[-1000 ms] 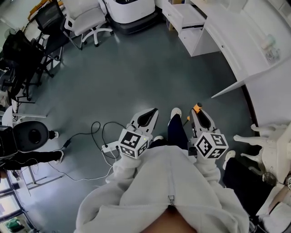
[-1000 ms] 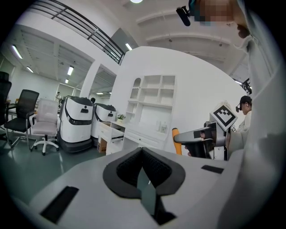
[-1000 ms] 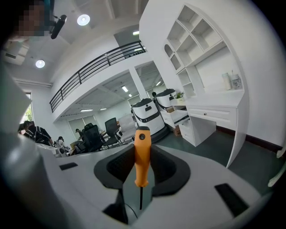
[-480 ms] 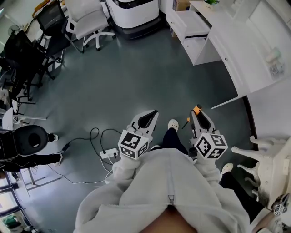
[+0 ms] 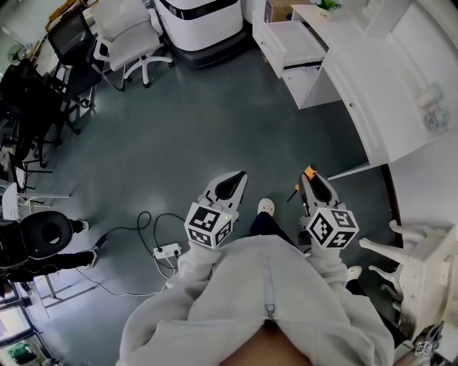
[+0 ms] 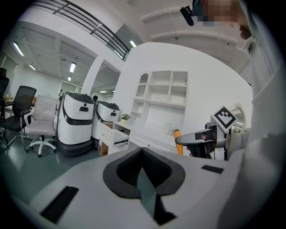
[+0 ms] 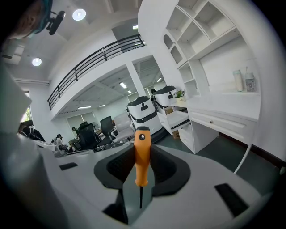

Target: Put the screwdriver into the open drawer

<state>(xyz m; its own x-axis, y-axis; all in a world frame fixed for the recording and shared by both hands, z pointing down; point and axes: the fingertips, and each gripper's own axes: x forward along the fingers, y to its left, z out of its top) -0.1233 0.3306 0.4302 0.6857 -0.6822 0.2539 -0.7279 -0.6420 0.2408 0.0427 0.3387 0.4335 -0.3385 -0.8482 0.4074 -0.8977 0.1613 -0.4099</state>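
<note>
My right gripper [image 5: 312,179] is shut on an orange-handled screwdriver [image 5: 308,172], held out over the grey floor. In the right gripper view the screwdriver [image 7: 142,154] stands upright between the pads, handle up and thin shaft down. My left gripper [image 5: 237,180] is level with it on the left, shut with nothing in it; its pads meet at the tips [image 6: 142,150]. The open white drawer [image 5: 290,37] juts from the white desk far ahead, also seen as the drawer [image 7: 175,117] in the right gripper view. From the left gripper view the right gripper [image 6: 202,137] shows at the right.
A white desk [image 5: 379,86] runs along the right. White machines [image 5: 197,16] and an office chair [image 5: 132,32] stand at the back. A power strip with cable [image 5: 166,250] lies on the floor at left, near a seated person [image 5: 39,232]. A white carved chair [image 5: 418,261] is at right.
The person has walked forward across the floor, so the drawer, desk and chairs have shifted in the head view. Both grippers keep the same pose; the screwdriver stays held.
</note>
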